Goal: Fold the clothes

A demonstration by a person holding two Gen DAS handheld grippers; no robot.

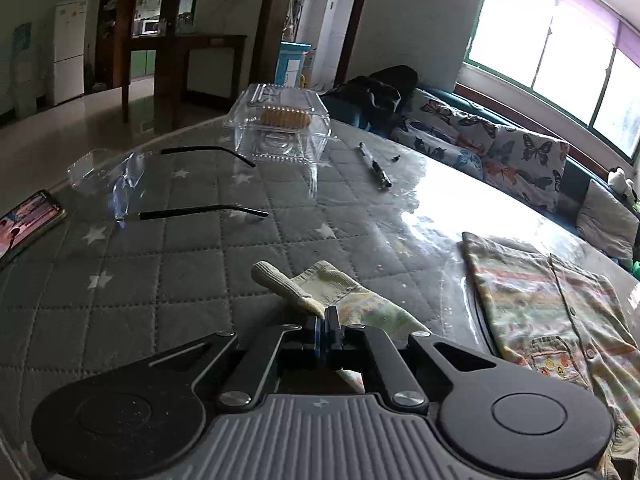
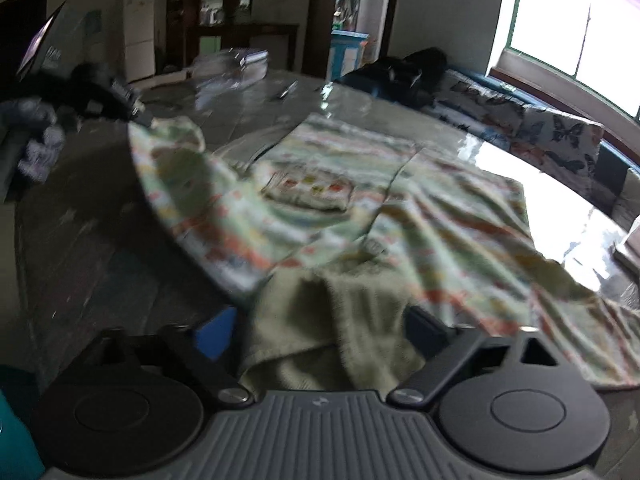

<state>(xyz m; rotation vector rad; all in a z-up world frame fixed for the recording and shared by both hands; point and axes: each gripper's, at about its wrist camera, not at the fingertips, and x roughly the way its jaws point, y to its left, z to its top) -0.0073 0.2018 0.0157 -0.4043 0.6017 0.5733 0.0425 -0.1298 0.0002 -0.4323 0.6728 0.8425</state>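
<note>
- Nearest our left lens, the left gripper (image 1: 327, 322) has its jaws drawn together on the ribbed sleeve cuff (image 1: 294, 288) of the garment, which sticks up just past the blue pads
- Close under our right lens, the right gripper (image 2: 320, 320) has a thick bunch of the ribbed green hem (image 2: 320, 320) lying between its fingers; the jaws stand fairly wide and the picture is smeared, so we cannot tell whether they press the cloth or merely cradle it
- Our task's thing, a small striped cardigan (image 2: 360, 200) with a front pocket (image 2: 308, 188), lies mostly spread on the quilted table cover (image 1: 160, 272) under a shiny clear sheet, its sleeve raised off the surface toward the left gripper
- Away from the cloth we see a pair of glasses (image 1: 168, 188), a clear plastic box (image 1: 280, 124), a pen (image 1: 374, 166) and a phone (image 1: 28, 224) at the table's left edge; a butterfly-print sofa (image 1: 500, 152) runs beyond the far edge
- We judge the step in hand to be the first fold: sleeve and hem are taken up, nothing yet looks laid over the body
- Next, we think, the sleeve should be carried across the chest and laid flat over the pocket side, with the right gripper keeping the hem taut so the body does not drag or wrinkle
- Care is needed that the cuff does not slip from the pads mid-carry
</note>
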